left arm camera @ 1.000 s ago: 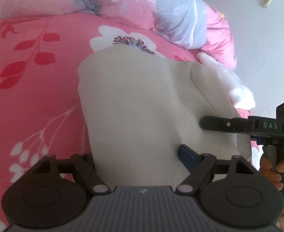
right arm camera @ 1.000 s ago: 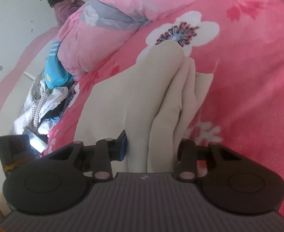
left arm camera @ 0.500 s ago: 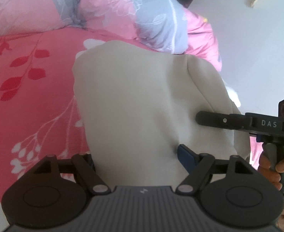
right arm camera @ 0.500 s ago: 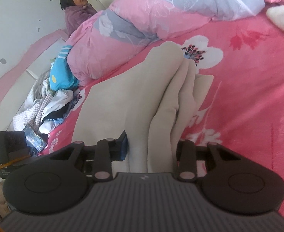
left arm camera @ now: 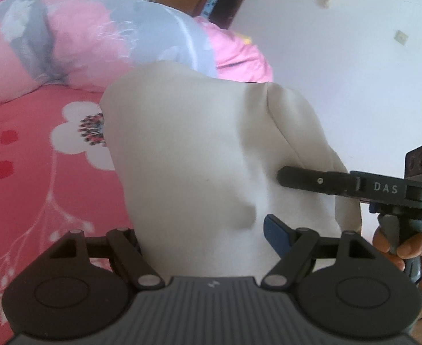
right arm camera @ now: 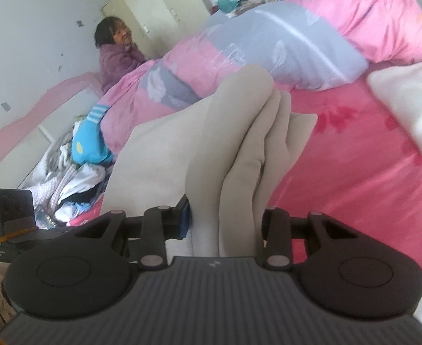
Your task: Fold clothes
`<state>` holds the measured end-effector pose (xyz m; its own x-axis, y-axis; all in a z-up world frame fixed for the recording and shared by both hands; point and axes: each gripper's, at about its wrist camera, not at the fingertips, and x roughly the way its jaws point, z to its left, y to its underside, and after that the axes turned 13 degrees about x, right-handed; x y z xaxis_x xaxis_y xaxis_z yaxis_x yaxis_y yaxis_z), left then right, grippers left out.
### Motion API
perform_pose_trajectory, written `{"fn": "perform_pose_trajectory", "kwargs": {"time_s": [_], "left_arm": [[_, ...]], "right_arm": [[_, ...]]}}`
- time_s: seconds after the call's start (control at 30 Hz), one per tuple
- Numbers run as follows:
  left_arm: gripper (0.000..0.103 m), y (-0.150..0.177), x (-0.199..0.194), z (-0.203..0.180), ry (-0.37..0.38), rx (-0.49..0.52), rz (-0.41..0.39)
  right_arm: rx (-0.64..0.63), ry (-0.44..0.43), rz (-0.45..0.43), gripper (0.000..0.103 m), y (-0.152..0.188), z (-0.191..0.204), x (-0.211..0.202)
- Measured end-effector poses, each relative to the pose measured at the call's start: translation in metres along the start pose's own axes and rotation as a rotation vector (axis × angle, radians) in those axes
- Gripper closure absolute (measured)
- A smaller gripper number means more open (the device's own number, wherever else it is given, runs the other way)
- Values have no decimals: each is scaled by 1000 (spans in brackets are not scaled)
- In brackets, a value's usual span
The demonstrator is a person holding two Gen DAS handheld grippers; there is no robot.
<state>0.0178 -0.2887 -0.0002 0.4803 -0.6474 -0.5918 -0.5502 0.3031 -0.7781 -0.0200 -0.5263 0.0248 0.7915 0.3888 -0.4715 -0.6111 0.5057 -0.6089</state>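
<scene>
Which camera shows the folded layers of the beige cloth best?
The right wrist view: the soft beige cloth hangs edge-on there, so its stacked layers show separately. The left wrist view shows its broad flat face with only one crease.

Your left gripper [left arm camera: 202,230] is black with two round discs, silver screws and a blue pad [left arm camera: 275,231]. Your right gripper [left arm camera: 285,176], above that blue pad, has white letters "DAS" and a dark green-grey handle with a thin black cable.
</scene>
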Motion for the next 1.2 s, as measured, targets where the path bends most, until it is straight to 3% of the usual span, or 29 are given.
{"fn": "perform_pose_trajectory", "kwargs": {"time_s": [0.2, 0.37, 0.73, 0.87, 1.2], "left_arm": [[24, -22, 37, -29, 60, 66, 29], [24, -48, 75, -52, 121, 135, 49], [24, -142, 157, -76, 227, 204, -19], [24, -174, 189, -78, 279, 183, -40], [24, -206, 258, -89, 316, 162, -53]], "right_arm": [[51, 4, -67, 69, -13, -41, -23], [45, 33, -105, 69, -44, -70, -38], [-42, 95, -192, 69, -159, -116, -56], [-57, 129, -204, 69, -202, -135, -56], [-117, 174, -221, 69, -266, -184, -40]]}}
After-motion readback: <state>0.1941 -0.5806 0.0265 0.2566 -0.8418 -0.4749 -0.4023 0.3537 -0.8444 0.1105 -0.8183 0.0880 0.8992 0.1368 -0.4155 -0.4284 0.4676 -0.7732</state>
